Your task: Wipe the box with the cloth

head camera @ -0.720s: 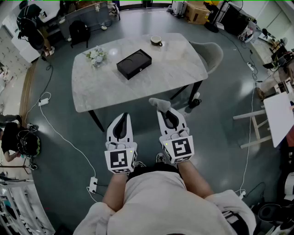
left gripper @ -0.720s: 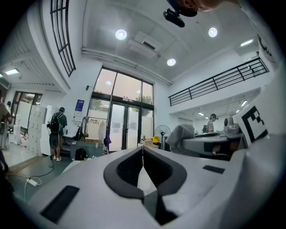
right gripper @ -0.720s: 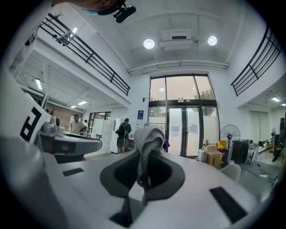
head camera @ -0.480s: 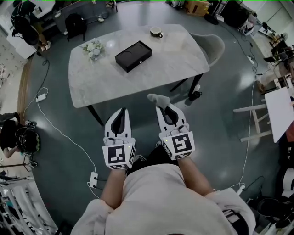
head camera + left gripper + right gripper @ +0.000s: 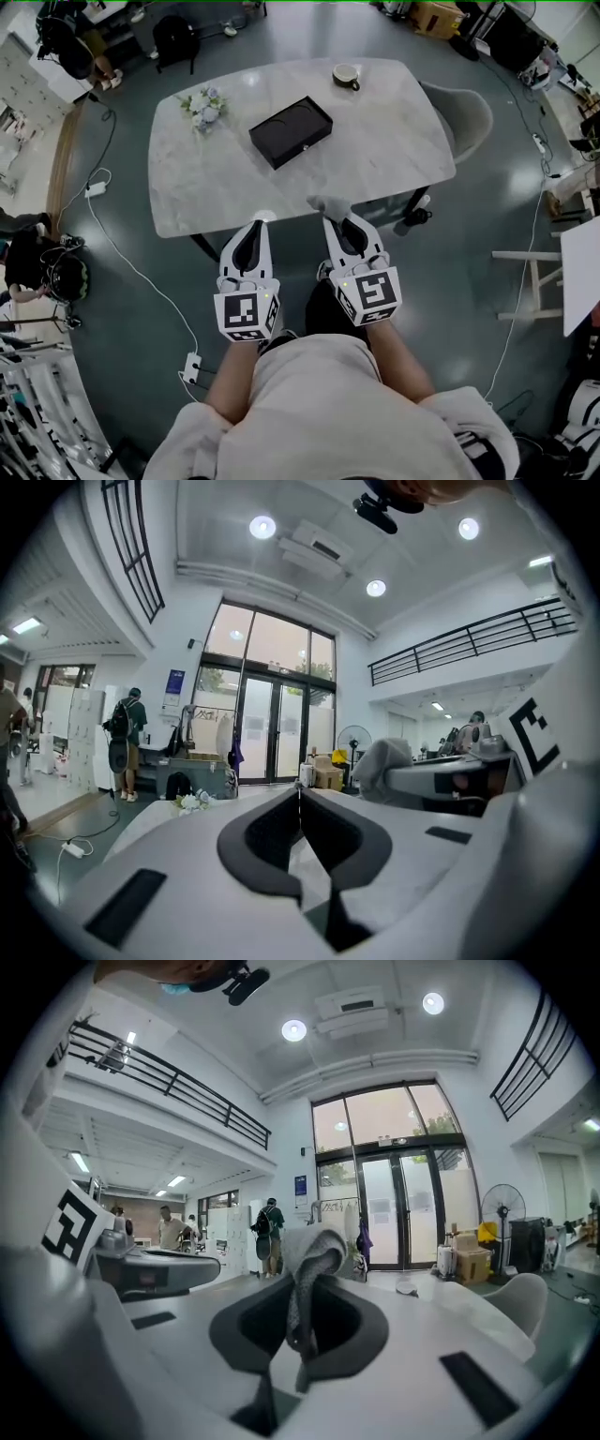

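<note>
- While the person stands at the near long edge of the pale marble-pattern table (image 5: 216, 192), both grippers are held side by side and point toward 12 o'clock in the head view.
- Left gripper (image 5: 256, 225): the left gripper view shows the jaws pressed together down a thin seam with nothing between them. Its tip lies over the table's near edge.
- Right gripper (image 5: 330, 214): jaws clamped on a grey cloth (image 5: 323, 203). In the right gripper view a bunched fold stands up past the tips and a narrow strip hangs down inside the dark jaw hollow.
- The cloth is at the table's near edge, at 1 o'clock from the left gripper's tip. Cannot tell whether it touches the tabletop.
- Black box (image 5: 291, 132): flat and rectangular, lying on the table about mid-surface. Its long axis runs from 8 to 2 o'clock. It sits at 12 o'clock from the grippers, well apart from both and from the cloth.
- Small bunch of flowers (image 5: 206, 105) on the table at 10 o'clock from the box, near but not touching it.
- Cup (image 5: 346, 75) on the table at 1 o'clock from the box, close to the far edge.
- Grey chair (image 5: 464, 112) at the table's right end, at 3 o'clock from the box.
- Floor: white power strip (image 5: 190, 371) at 7 o'clock from the left gripper, with a cable running off it.
</note>
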Motion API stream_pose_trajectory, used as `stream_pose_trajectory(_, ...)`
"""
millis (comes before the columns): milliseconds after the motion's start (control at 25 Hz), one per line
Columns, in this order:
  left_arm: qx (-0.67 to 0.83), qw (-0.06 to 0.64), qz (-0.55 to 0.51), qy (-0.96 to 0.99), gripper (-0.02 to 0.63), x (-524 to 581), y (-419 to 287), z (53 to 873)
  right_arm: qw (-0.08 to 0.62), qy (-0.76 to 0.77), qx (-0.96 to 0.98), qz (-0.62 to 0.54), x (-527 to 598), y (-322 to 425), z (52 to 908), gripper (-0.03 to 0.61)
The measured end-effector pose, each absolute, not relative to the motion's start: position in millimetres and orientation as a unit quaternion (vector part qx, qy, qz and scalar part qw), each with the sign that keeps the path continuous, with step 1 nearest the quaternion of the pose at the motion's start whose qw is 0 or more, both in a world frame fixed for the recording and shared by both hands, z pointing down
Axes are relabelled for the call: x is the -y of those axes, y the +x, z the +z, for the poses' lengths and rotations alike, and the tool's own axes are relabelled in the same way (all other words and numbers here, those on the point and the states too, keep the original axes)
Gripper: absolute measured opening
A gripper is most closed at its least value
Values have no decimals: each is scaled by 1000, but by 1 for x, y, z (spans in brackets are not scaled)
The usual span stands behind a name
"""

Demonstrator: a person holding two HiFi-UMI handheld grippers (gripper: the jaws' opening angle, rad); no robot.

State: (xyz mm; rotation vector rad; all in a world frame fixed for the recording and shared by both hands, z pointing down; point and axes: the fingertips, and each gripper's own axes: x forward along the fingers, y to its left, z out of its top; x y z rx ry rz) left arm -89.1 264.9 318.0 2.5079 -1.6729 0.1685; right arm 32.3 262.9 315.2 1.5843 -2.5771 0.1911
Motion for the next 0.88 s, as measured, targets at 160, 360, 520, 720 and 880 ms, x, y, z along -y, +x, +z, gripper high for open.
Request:
stream_pose_trajectory(160, 576, 61, 74, 812, 28, -210, -78, 326, 62, 489, 867, 77, -202, 43, 324, 44)
stream_pose_trajectory(360, 605, 81, 102, 785, 28, -165, -68, 344, 76, 439, 890, 93, -146, 52, 335, 44)
stream_pose_trajectory(520, 627, 100, 109, 765, 28, -139, -64, 359, 87, 415, 899, 111, -112, 58, 350, 44)
stream_pose_trajectory(720, 645, 124, 116, 745, 28, -109, -81, 382, 98, 393, 902, 147, -74, 37, 382, 44)
stream_pose_trajectory(880, 646, 140, 123, 740, 28, -86, -91, 403, 115, 368, 907, 170, -49, 14, 407, 44)
